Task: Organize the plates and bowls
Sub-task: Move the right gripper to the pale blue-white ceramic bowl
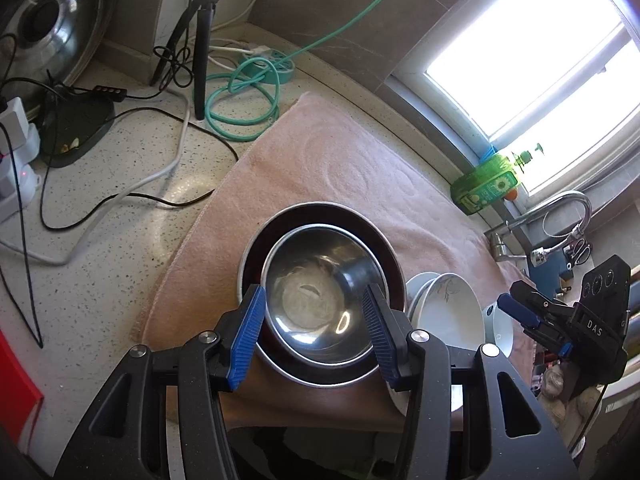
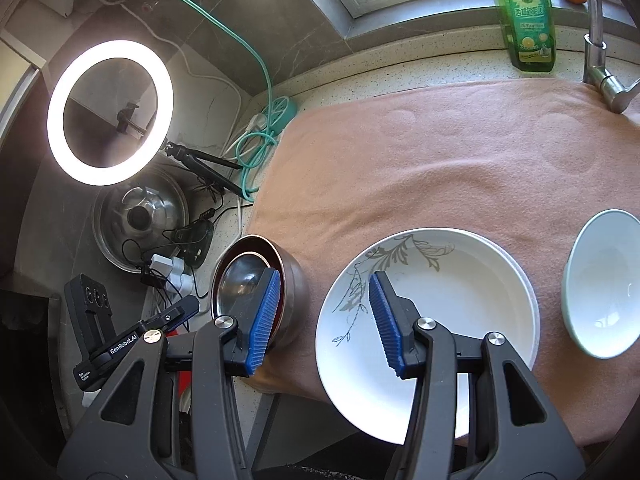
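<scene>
1. Left gripper (image 1: 316, 334): your jaws stand wide apart and grip nothing. They straddle the steel bowl (image 1: 320, 300), which sits nested in the larger dark bowl (image 1: 384, 256) on the near left part of the towel (image 1: 340, 168).
2. Right gripper (image 2: 324, 320): your jaws are also spread and hold nothing. They hover over the left rim of the plate (image 2: 460, 300), which lies at the towel's near edge, partly overhanging it.
3. Judged step: the steel pair looks stacked already, so the loose white bowl (image 2: 600, 284), to the right of the plate, is probably next.
4. To do it well, lift the left gripper straight up and clear of the steel bowl so no pad drags its rim. Take the white bowl by one wall, one pad inside and one outside, and close firmly; glazed ware is likely slippery.
5. Keep any stack well back from the towel's near edge.
6. View differences: the right wrist view shows the full plate with its leaf print, the ring light (image 2: 110, 112) and the soap bottle (image 2: 528, 20) upright on the sill. The left wrist view shows the steel bowl's interior and what looks like a second plate rim beneath the first, which the right view barely reveals.
</scene>
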`<state>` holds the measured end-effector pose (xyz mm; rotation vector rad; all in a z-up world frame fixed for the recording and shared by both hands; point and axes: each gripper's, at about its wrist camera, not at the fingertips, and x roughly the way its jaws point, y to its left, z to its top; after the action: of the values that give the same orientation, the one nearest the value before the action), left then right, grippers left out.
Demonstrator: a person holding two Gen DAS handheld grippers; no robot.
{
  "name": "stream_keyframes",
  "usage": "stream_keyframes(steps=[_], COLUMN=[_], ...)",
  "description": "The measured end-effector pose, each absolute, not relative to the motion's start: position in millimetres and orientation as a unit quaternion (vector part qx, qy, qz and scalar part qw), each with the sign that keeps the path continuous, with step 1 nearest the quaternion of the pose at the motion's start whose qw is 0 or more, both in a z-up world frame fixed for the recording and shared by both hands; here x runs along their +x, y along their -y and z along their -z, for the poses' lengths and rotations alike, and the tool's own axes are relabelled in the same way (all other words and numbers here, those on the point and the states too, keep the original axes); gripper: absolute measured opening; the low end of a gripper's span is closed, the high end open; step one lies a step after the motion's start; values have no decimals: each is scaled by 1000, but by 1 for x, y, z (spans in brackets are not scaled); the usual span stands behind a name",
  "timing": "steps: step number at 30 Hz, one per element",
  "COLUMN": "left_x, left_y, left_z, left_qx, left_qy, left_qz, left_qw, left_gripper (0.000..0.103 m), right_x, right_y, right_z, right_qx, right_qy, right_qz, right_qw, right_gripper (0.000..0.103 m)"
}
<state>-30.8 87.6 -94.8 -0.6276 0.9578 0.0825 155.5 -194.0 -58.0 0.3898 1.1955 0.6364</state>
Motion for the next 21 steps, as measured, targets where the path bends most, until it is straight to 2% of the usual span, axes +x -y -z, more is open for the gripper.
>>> stream_keyframes(steps=[21], left_x=[18], left_y=[43], left_z=[87], left_qx=[-244], left_qy=[-470], left_qz=[85], left_qw=[844], left_gripper=[48], right_x=[150], right_y=[345], right_z=[50], right_qx=[198], right_qy=[-525], right_qz=[-186], right_qw=[807], right_gripper=[50])
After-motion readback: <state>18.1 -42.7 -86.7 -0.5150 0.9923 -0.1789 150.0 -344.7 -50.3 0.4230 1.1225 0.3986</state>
